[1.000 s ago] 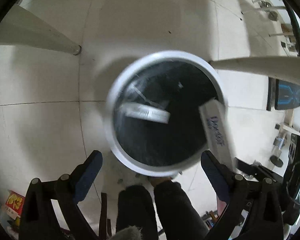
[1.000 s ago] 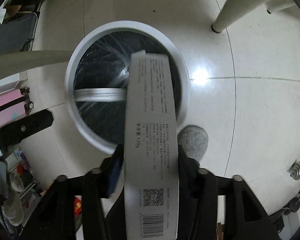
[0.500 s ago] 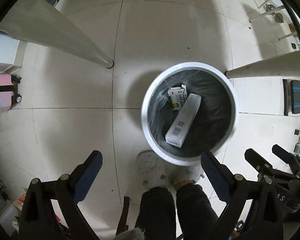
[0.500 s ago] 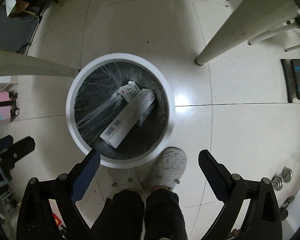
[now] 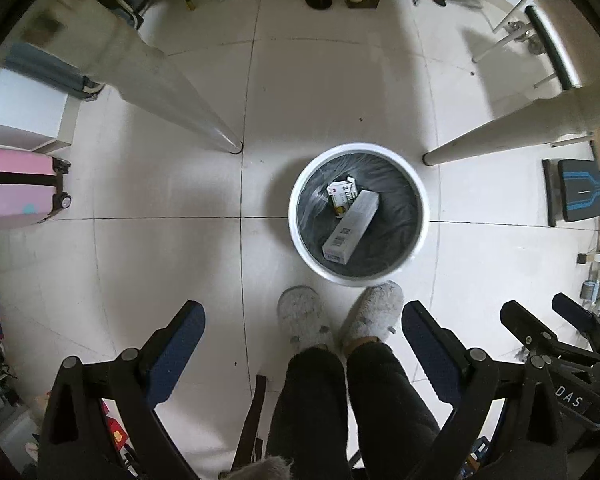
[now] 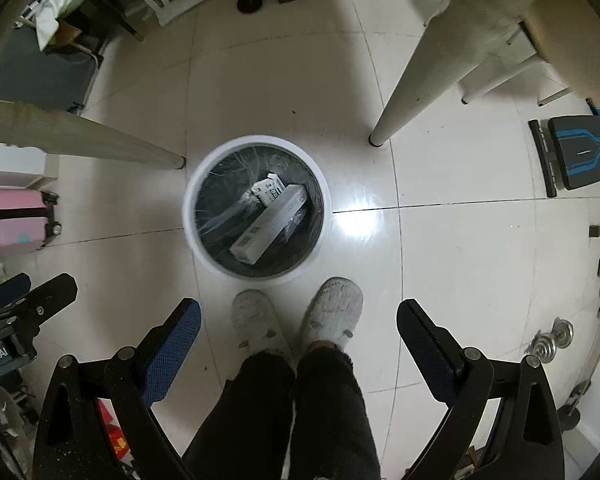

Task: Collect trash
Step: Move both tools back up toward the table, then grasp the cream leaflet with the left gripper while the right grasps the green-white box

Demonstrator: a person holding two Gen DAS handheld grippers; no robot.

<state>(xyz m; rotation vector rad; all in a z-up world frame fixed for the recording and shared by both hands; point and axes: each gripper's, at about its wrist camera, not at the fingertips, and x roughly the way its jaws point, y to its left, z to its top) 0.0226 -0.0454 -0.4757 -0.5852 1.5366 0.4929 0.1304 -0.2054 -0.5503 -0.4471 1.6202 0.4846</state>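
A round white trash bin (image 5: 300, 236) with a dark liner stands on the tiled floor between two table legs; it also shows in the right wrist view (image 6: 192, 232). Inside lie a long white box (image 5: 352, 226) (image 6: 270, 222) and a small white carton (image 5: 342, 196) (image 6: 269, 192). My left gripper (image 5: 303, 320) is open and empty, high above the floor. My right gripper (image 6: 298, 316) is open and empty too, and shows at the right edge of the left wrist view (image 5: 552, 320).
The person's grey slippers (image 5: 302, 316) (image 6: 334, 308) stand just in front of the bin. Cream table legs (image 5: 172, 92) (image 6: 416, 76) flank it. A pink suitcase (image 5: 16, 188) is at the left, a blue and black bench (image 6: 580, 152) at the right, clutter along the far wall.
One second ago my right gripper held the long white box over the bin. It let go, the box now lies in the bin, and both grippers have risen well above it.
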